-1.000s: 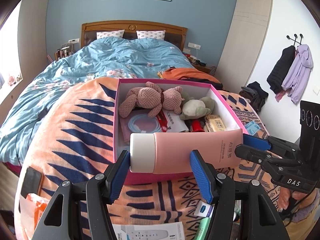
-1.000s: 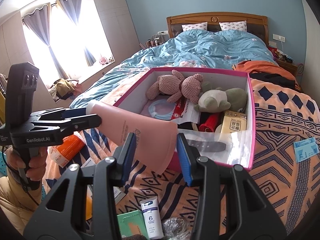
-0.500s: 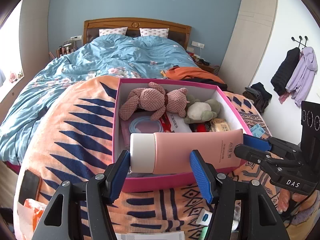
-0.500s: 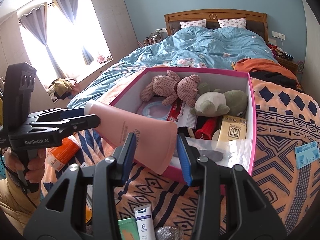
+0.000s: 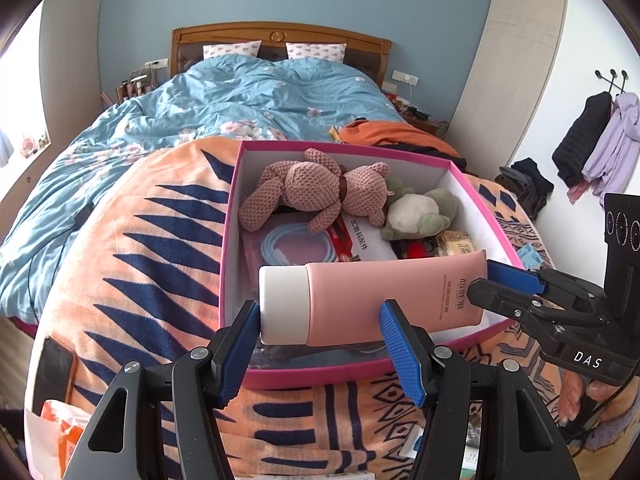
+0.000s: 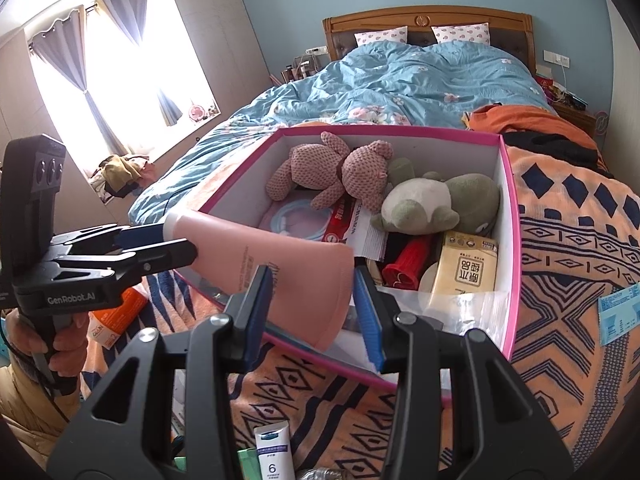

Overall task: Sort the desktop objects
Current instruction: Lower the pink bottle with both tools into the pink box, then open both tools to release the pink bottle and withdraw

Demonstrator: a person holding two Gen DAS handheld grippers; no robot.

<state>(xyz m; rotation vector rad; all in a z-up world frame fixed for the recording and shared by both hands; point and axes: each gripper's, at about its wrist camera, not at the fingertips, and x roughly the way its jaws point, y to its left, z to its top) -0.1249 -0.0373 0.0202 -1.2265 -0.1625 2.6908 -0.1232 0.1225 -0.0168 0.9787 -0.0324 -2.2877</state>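
Pink tube [image 5: 384,304] over pink box [image 5: 226,248], both tongs, left [image 5: 320,332] and right [image 6: 312,304], clamping its ends

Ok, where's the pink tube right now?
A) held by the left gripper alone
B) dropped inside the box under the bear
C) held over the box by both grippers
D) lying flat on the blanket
C: the pink tube hangs above the near end of the box, with the left gripper at its capped end and the right gripper on its flat tail.
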